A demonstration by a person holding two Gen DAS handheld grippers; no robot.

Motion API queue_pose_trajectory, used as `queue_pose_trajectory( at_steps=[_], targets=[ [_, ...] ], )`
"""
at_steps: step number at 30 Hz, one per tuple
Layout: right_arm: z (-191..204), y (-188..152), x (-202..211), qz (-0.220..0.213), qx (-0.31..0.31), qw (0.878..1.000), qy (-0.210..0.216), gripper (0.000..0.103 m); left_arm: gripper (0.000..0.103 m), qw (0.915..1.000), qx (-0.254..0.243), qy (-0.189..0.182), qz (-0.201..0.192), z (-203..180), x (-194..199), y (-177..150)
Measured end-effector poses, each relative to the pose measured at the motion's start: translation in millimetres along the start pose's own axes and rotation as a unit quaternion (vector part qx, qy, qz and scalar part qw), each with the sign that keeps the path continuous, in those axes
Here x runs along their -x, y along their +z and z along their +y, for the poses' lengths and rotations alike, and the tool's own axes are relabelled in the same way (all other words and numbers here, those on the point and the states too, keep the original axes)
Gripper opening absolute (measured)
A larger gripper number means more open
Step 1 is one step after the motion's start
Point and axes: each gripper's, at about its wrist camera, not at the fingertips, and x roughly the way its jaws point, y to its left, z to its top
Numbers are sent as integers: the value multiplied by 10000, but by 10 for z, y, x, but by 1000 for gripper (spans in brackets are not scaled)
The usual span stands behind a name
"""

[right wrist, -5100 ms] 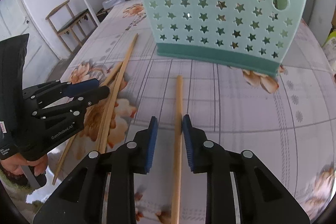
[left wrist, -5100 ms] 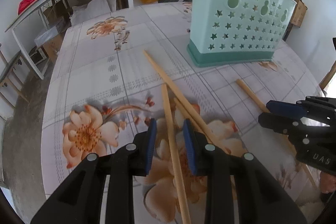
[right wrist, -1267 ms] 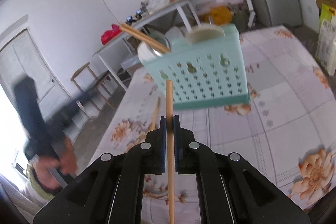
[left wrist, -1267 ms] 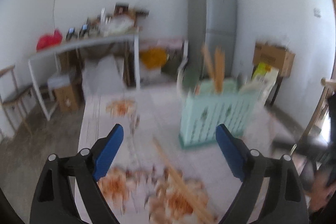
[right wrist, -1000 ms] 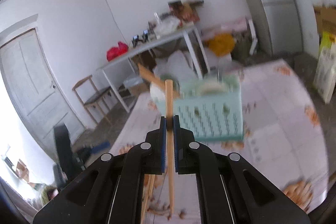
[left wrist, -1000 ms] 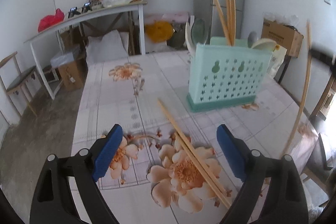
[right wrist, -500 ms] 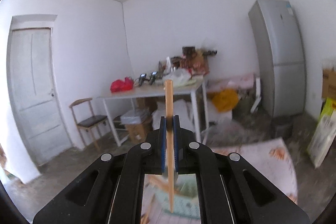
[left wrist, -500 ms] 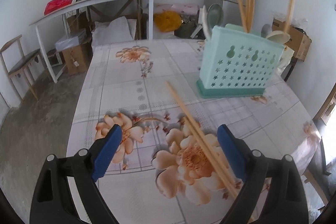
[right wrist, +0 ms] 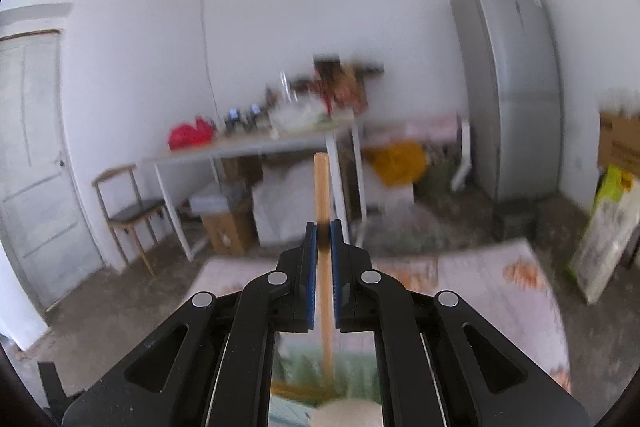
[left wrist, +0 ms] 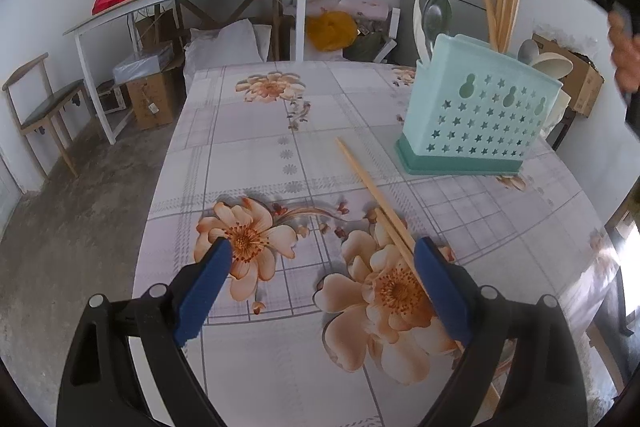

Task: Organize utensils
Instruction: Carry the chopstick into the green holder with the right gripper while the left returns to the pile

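Utensil caddy (left wrist: 480, 123), mint green, stands on the floral table (left wrist: 256, 131), holding upright chopsticks. Left gripper (left wrist: 320, 279) hovers, jaws spread wide, over two loose chopsticks (left wrist: 372, 191). Right gripper (right wrist: 324, 247) jaws are opening around one chopstick (right wrist: 322, 187) above the caddy.

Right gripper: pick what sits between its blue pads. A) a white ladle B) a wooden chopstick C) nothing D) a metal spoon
B: in the right wrist view a wooden chopstick stands upright between the pads of the right gripper, its lower end over the teal holder; the jaws are opening.
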Motion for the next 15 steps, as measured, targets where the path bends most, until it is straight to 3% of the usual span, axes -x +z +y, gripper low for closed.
queue_pose_trajectory(
  at_steps=[2, 4, 5, 15],
  targets=[
    [-73, -64, -115, 382, -69, 9992, -115, 13, 90, 10000, 7, 2, 13, 3, -14, -5],
    [-168, -106, -113, 519, -180, 9978, -371, 43, 90, 10000, 17, 6, 41, 2, -35, 0],
    [-244, -114, -45, 442, -287, 9979, -365, 47, 90, 10000, 21, 15, 56, -1, -47, 4],
    [-409, -150, 779, -270, -593, 9974, -308, 53, 90, 9998, -41, 72, 161, -73, -132, 20]
  ],
)
